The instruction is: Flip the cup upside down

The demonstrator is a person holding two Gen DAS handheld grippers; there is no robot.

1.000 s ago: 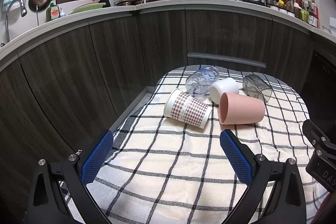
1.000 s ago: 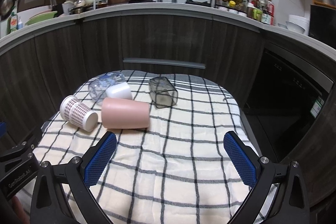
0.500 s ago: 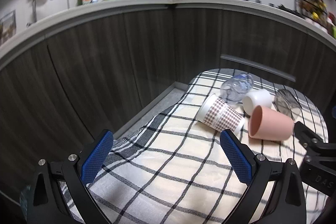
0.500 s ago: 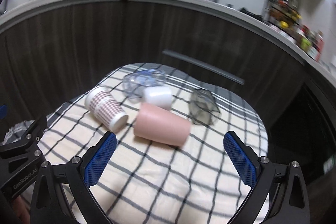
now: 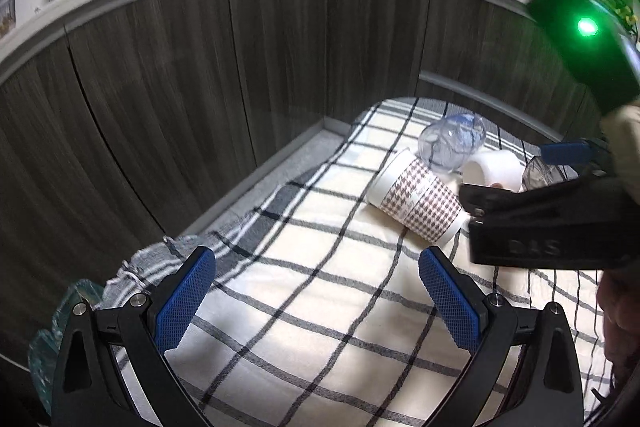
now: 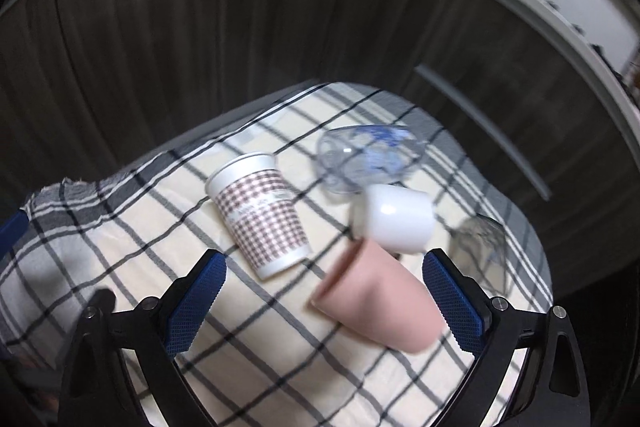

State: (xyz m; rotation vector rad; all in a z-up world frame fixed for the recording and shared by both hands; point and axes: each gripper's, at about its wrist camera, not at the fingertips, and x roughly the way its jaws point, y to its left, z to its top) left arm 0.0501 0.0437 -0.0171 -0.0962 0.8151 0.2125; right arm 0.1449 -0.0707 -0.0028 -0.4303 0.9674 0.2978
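Right now my right gripper [image 6: 324,301] hangs with its fingers spread wide, the pink cup [image 6: 378,301] lying on its side on the checked cloth [image 6: 120,227], close against the right finger. It looks like light, stiff plastic, smooth and apt to roll, so I would pinch across its middle. The left gripper [image 5: 316,301] is spread too, empty, well short of the checked cup [image 5: 416,203].
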